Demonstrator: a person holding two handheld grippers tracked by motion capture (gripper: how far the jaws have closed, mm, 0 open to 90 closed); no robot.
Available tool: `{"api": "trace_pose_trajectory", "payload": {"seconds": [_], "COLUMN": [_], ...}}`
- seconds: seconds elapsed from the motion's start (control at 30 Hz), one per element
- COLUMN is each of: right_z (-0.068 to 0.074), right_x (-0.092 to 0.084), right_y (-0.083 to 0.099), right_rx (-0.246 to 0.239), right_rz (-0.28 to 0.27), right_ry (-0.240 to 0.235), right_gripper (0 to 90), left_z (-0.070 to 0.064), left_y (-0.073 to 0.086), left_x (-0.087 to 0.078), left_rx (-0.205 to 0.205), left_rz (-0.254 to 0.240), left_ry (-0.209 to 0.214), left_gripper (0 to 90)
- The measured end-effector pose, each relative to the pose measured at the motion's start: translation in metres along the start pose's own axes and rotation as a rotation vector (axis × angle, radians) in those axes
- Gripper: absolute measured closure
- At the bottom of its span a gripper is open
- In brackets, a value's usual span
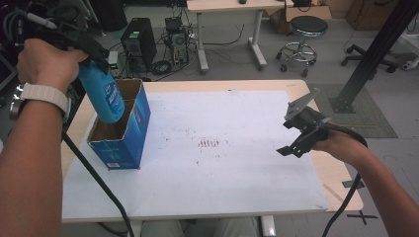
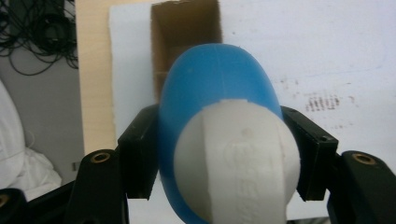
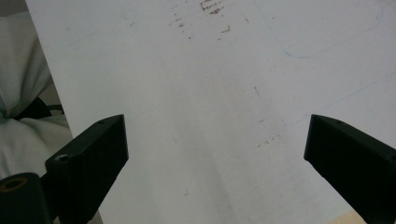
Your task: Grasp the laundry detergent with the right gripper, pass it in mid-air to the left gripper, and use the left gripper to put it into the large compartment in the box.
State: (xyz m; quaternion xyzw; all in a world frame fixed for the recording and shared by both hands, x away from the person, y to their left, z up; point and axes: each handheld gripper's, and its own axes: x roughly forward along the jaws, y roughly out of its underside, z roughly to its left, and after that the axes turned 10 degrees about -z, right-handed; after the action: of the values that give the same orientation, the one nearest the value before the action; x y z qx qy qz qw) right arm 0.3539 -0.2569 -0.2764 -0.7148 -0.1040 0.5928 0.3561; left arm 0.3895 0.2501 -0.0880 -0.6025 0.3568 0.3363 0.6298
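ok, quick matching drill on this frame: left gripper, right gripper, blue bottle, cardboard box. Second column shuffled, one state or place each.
Things:
1. left gripper
2. right gripper
3. blue bottle
4. cardboard box

States or places:
A. stands open-topped at the left side of the white sheet
B. jaws wide apart over bare white sheet
C. held up over the box, tilted
D. jaws clamped on either side of the bottle

Pairs: 1-D, 2-B, 3-C, 4-A
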Motion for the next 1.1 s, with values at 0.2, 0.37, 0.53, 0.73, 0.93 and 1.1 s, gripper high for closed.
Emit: {"api": "trace_pose_trajectory", "payload": {"seconds": [0.2, 0.37, 0.53, 0.73, 0.93, 1.1], "right_z": [0.0, 0.002, 0.002, 0.003, 0.004, 0.004], "right_x": [0.0, 0.003, 0.007, 0.009, 0.011, 0.017], "right_y": [0.001, 0.004, 0.008, 0.012, 0.016, 0.02], "right_rx": [0.01, 0.018, 0.029, 0.041, 0.051, 0.064], "right_rz": [-0.006, 0.003, 0.007, 0.007, 0.014, 0.023], "right_ry": [0.008, 0.007, 0.007, 0.006, 0.004, -0.001], "right_gripper": [6.1, 6.2, 6.3, 6.4, 6.4, 6.4], "left_z": [0.007, 0.01, 0.013, 0.014, 0.014, 0.014], "left_y": [0.007, 0.018, 0.026, 0.039, 0.051, 0.061], "left_x": [0.019, 0.045, 0.063, 0.091, 0.117, 0.137], "left_rx": [0.0, 0.012, 0.009, 0.016, 0.04, 0.052], "left_rz": [-0.005, -0.008, -0.014, -0.004, -0.002, 0.003], "left_ry": [-0.008, -0.018, -0.011, 0.001, -0.004, 0.003], "left_gripper": [37.8, 37.8, 37.8, 37.8, 37.8, 37.9]}}
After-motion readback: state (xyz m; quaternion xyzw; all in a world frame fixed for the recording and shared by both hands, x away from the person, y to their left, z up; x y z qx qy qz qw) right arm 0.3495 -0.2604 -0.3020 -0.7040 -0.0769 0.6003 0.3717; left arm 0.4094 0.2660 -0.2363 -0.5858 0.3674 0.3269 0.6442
